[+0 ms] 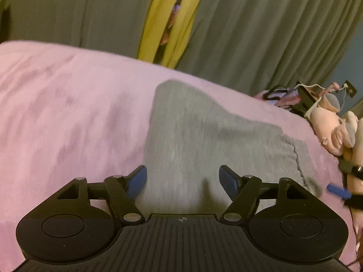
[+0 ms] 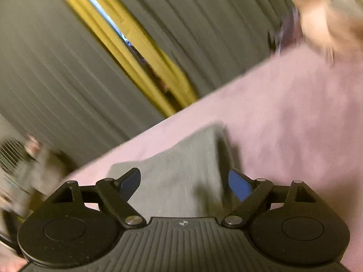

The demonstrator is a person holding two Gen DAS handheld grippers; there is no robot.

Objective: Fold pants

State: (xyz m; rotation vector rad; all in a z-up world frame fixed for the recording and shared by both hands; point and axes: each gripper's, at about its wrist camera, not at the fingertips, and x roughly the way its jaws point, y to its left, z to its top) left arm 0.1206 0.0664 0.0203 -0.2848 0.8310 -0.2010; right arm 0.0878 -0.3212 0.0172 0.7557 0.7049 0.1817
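Grey pants (image 1: pixel 192 136) lie on a pink bedspread (image 1: pixel 68 113), stretching away from me, with the drawstring waistband end (image 1: pixel 301 158) at the right. My left gripper (image 1: pixel 182 181) is open and empty, its blue pads either side of the near end of the cloth. In the tilted, blurred right wrist view the pants (image 2: pixel 181 170) lie under my right gripper (image 2: pixel 185 184), which is open and empty. A blue fingertip of the right gripper (image 1: pixel 338 191) shows at the right edge of the left wrist view, near the waistband.
Grey curtains (image 1: pixel 249 34) with a yellow gap (image 1: pixel 172 22) hang behind the bed. A pink plush toy (image 1: pixel 335 127) and dark clutter (image 1: pixel 301 102) sit at the bed's right end. A fan-like object (image 2: pixel 11 156) stands at far left in the right wrist view.
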